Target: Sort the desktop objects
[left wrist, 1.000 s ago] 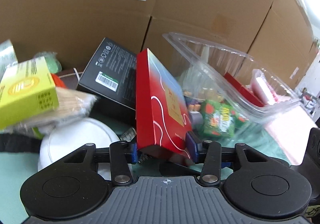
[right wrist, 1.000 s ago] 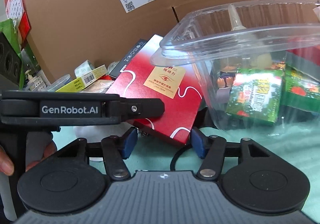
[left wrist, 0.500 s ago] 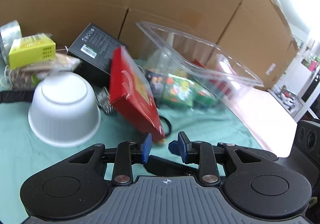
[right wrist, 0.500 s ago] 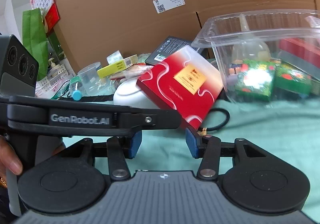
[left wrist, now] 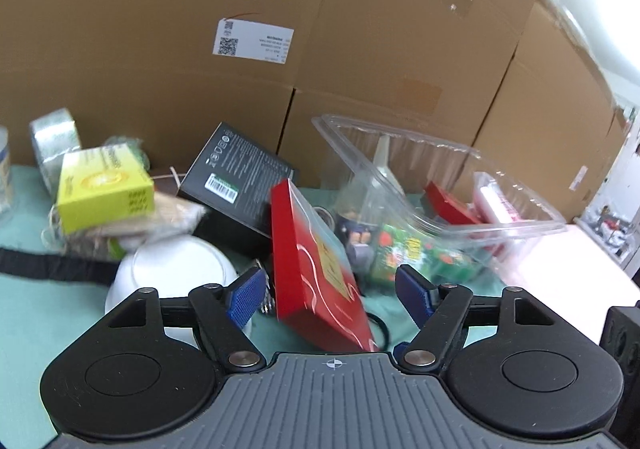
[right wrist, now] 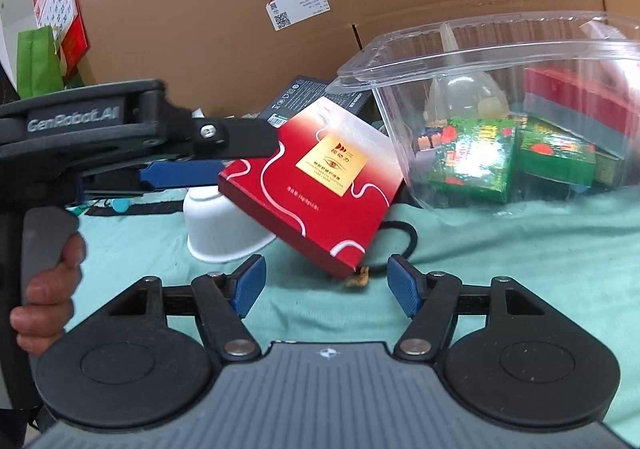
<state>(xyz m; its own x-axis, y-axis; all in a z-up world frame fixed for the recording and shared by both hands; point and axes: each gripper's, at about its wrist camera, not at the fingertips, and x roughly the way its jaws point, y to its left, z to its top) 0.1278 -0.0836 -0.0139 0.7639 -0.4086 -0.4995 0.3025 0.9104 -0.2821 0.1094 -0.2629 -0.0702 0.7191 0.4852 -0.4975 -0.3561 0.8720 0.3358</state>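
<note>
The red box (left wrist: 316, 269) stands tilted on edge between the left gripper (left wrist: 332, 291) pads, which are spreading and clear of it. The right gripper (right wrist: 326, 285), also opening and empty, sits just before its lower corner.

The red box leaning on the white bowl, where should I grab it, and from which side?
Grip the red box across its thin faces near the raised upper edge, coming from the front. It is flat and tilted against the white bowl, so that edge stands clear of the cloth. Left gripper is opening around it.
</note>
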